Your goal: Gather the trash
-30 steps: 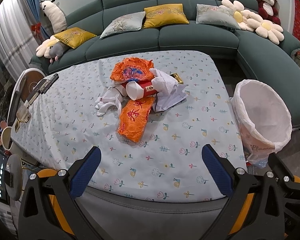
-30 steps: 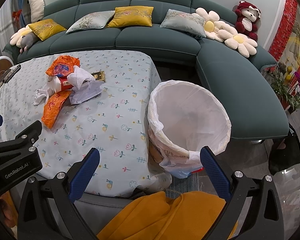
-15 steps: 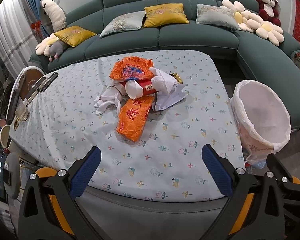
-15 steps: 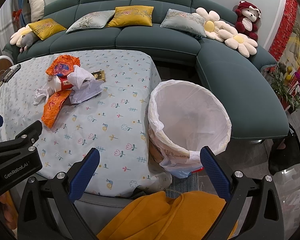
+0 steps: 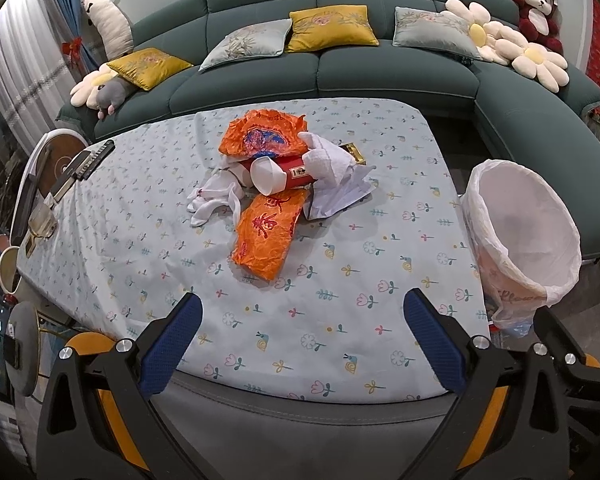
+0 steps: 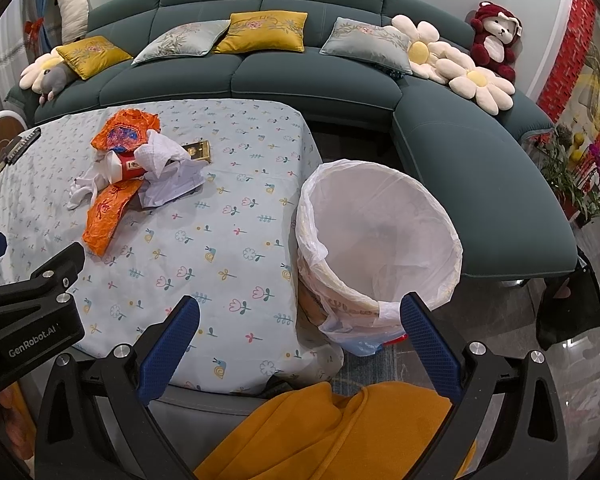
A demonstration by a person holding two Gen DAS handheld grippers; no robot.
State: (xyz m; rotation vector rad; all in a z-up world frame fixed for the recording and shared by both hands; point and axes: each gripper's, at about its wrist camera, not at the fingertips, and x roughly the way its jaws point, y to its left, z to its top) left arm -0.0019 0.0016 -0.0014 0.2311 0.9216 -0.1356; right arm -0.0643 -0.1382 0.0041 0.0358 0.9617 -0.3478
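Note:
A heap of trash lies mid-table: a crumpled orange wrapper [image 5: 262, 138], a red paper cup [image 5: 278, 171] on its side, white tissues [image 5: 332, 164], a flat orange bag [image 5: 266, 234] and a small gold box [image 5: 353, 152]. The same orange bag [image 6: 108, 214] and cup [image 6: 124, 166] show far left in the right wrist view. A bin with a white liner [image 6: 380, 240] stands off the table's right edge. My left gripper [image 5: 302, 330] hangs open above the near table edge, short of the heap. My right gripper [image 6: 298, 334] is open near the bin, holding nothing.
The table wears a floral cloth [image 5: 340, 280]. A remote and a glass [image 5: 40, 216] sit along its left edge. A green sofa [image 5: 320, 76] with cushions and plush toys curves behind and to the right. Yellow fabric [image 6: 332, 432] lies below the right gripper.
The left wrist view has crept slightly forward, so the heap sits a little lower in frame. The right gripper has barely moved. Both stay open.

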